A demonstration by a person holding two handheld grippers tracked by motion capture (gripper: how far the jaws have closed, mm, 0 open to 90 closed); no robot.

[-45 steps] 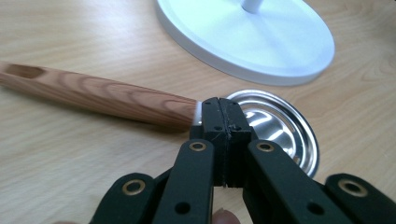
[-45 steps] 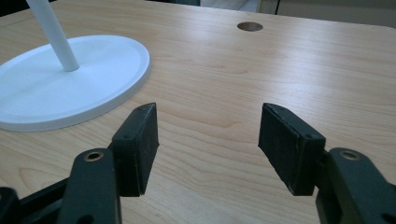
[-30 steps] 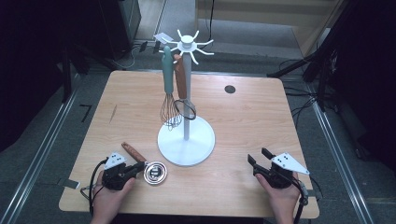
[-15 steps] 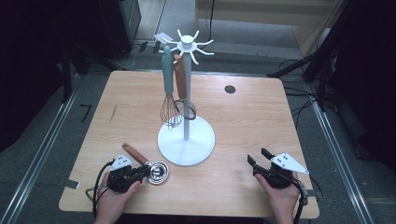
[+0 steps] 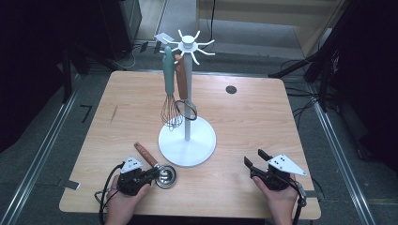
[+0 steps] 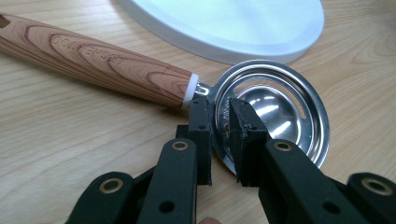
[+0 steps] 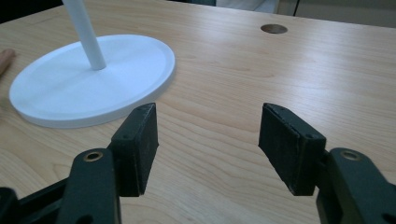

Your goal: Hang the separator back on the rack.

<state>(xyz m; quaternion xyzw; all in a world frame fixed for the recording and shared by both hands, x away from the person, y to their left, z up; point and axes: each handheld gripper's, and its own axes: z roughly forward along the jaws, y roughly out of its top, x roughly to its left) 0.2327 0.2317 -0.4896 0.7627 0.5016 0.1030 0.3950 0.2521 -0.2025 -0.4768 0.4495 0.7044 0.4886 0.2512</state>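
Left jaws: the left gripper [image 6: 219, 135] has its pads nearly together across the thin steel rim of the strainer spoon [image 6: 261, 116], beside the wooden handle's neck. They have just been closing slightly, rim between them; whether they press it yet I cannot tell for sure, but it looks pinched.
Why there: the rim is likely the easiest edge to lift off the flat table [image 5: 263, 117].
Strainer spoon: lies flat, its bowl just beside the white stand [image 5: 187, 140] base, handle angling away from it.
Right jaws: the right gripper [image 7: 208, 135] is spread wide, grasping nothing, resting well apart from the stand.
On the stand: a whisk [image 5: 170, 93] and another wooden-handled utensil [image 5: 182, 84] hang from its hooks.
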